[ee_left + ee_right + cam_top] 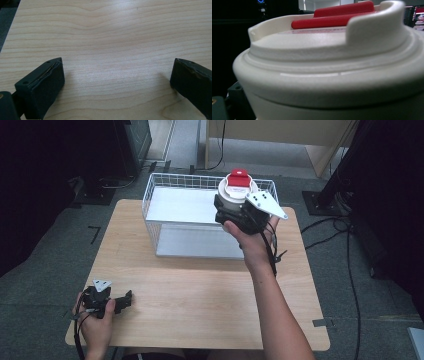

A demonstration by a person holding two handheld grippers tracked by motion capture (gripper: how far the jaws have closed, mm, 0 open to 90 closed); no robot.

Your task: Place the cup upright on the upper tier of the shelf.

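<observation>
A white round container (237, 192) with a red flip handle on its lid (238, 178) is held up over the right end of the white wire basket (165, 190). My right gripper (234, 215) is shut on the container's body just below the lid. In the right gripper view the white lid (329, 67) and its red handle (332, 17) loom very close. My left gripper (125, 301) rests low at the table's front left corner, jaws wide open over bare wood, with its fingers (42, 85) apart and nothing between them.
The wire basket stands at the back middle of the wooden table (200, 295). Black stands and cables (345, 240) lie on the floor to the right, and dark equipment (100, 165) sits at the back left.
</observation>
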